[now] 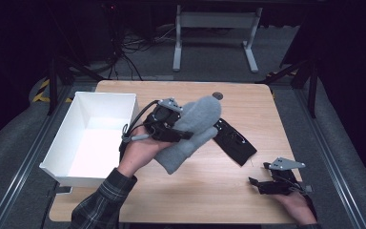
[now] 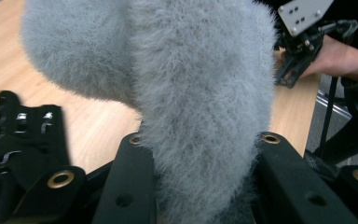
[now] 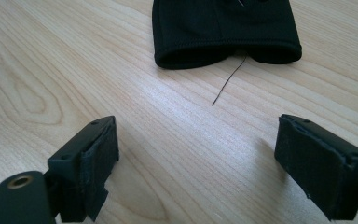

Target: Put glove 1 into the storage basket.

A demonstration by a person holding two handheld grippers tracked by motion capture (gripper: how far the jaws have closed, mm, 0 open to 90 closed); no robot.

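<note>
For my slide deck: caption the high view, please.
Left gripper lifts a grey mitten beside a white box; black glove lies on the table.

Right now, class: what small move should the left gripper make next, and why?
Probably carry the grey mitten leftward over the white box: the left gripper has it clamped and lifted off the table, and the box beside it stands open.

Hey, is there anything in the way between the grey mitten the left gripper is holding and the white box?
Nothing visible. The left gripper holds the grey mitten off the table, right beside the white box, which is open on top. The black glove lies on the mitten's far side, away from the box.
</note>
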